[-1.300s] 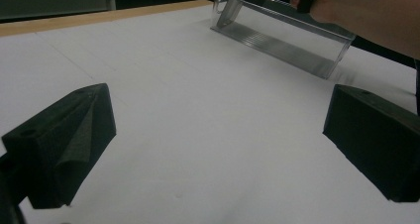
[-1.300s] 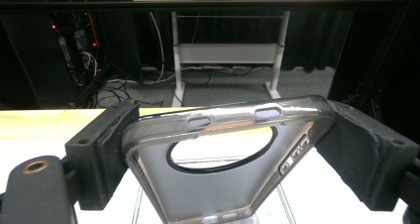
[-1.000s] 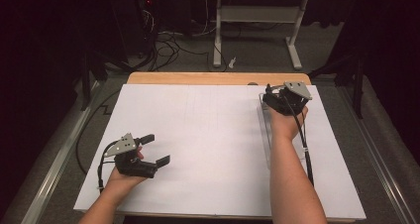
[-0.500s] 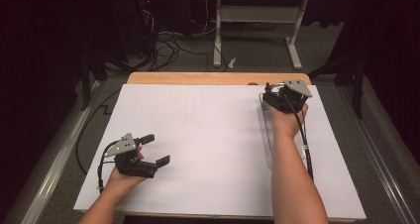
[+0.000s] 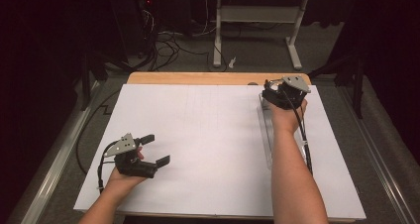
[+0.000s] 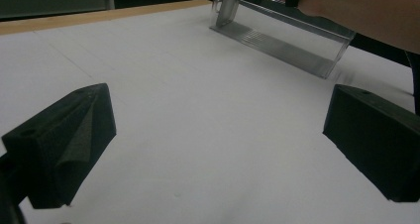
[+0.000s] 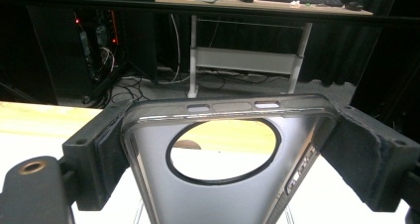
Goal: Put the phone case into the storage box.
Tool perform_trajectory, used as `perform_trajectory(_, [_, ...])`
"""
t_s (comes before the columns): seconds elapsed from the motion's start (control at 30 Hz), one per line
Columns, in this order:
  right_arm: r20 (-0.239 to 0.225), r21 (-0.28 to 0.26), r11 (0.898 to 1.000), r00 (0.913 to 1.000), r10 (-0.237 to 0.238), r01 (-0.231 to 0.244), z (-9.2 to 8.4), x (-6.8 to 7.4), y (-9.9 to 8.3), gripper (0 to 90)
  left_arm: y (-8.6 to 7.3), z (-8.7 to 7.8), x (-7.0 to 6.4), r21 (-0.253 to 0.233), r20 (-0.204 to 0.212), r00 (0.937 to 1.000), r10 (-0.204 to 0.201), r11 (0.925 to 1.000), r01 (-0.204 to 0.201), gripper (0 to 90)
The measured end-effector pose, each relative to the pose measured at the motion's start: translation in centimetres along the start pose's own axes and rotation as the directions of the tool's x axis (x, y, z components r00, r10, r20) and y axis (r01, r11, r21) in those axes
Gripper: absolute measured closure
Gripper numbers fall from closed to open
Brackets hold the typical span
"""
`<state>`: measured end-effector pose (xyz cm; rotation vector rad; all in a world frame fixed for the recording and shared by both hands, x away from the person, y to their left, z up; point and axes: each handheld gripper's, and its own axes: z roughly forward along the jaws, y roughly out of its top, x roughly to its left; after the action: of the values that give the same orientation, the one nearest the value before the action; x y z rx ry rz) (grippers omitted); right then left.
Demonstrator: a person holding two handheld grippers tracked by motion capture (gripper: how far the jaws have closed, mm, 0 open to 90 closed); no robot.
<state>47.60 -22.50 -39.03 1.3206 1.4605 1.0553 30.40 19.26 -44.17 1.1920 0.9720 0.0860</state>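
Not much has changed over the last second, honestly. Compared with the shots from a moment ago, both hands sit in pretty much the same spots, so we read this as a pause mid-placement, not a new step.

Our right tool (image 5: pixel 283 92) is clenched on a phone case (image 7: pixel 223 159). In the right gripper view the pads press both long edges of the case, and we can look straight through its round cutout. The case is a grey translucent one, held up at the far right part of the surface (image 5: pixel 198 130), right at the far end of the clear bin (image 6: pixel 277 33). From the left gripper view, the case seems to stand on end inside the bin's far end, with the right hand above it. Whether its bottom edge touches the bin floor, we can't tell.

Our left tool (image 5: pixel 156 149) is released, jaws wide apart with nothing between them, resting near the front left of the surface, well apart from the bin.

What it means for the job, as we see it: the case isn't let go yet, so the drop-off into the bin is still open. We'd guess the next bit needs the case settled and steady before the grip loosens, or it might tip over.
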Motion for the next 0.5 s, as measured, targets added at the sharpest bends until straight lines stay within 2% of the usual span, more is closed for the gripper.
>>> perform_trajectory(0.5, [-0.007,-0.012,1.000,1.0000,0.003,-0.003,0.96,-0.03,0.18,12.3,0.11,-0.15,-0.11,-0.008,0.001,1.0000,-0.001,1.0000,0.001,0.9])
